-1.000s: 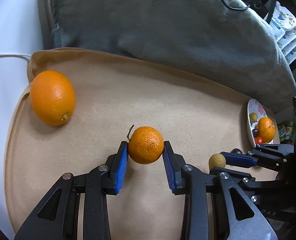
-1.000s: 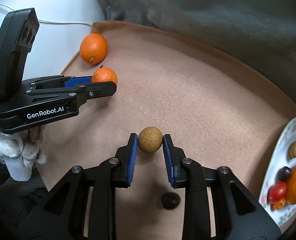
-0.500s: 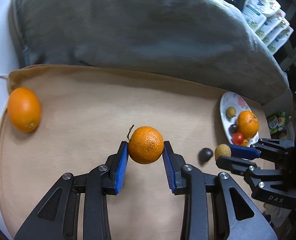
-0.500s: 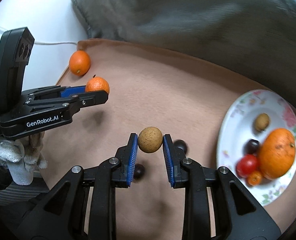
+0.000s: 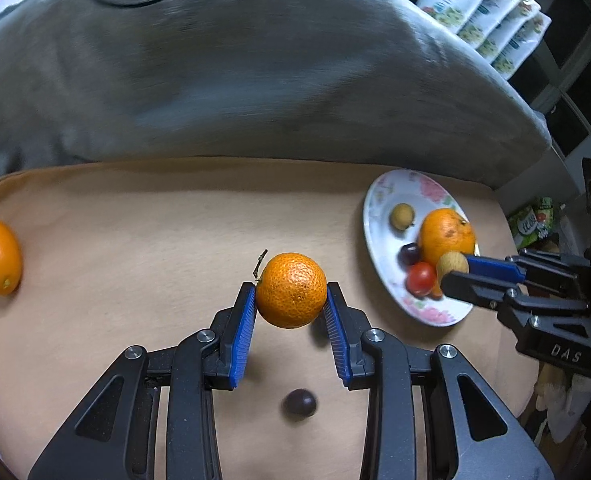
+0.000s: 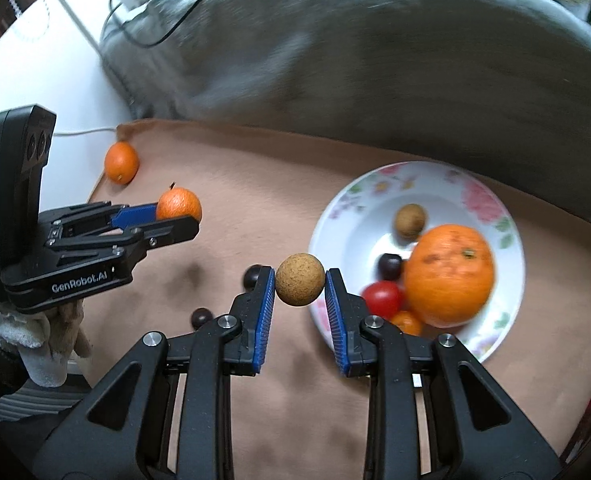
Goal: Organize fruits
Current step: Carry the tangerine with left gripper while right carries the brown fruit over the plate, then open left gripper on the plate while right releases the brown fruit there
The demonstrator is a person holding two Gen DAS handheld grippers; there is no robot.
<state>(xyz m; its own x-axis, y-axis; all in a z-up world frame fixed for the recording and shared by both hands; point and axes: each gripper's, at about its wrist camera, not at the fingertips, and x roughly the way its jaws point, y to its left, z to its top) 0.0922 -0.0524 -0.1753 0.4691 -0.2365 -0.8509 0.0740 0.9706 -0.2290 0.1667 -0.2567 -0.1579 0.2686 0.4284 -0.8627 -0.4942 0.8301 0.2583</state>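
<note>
Tan felt mat (image 5: 135,240) before grey cushion (image 5: 255,80). We clamp left gripper (image 5: 290,304) on small stemmed mandarin (image 5: 291,290), right gripper (image 6: 300,286) on round brown longan (image 6: 299,279), both lifted clear, likely bound for floral white plate (image 6: 375,184).

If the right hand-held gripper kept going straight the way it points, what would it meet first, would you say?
Probably the near rim of the floral plate, just beyond the brown fruit it holds; depth is unclear, so possibly the tan cloth.
</note>
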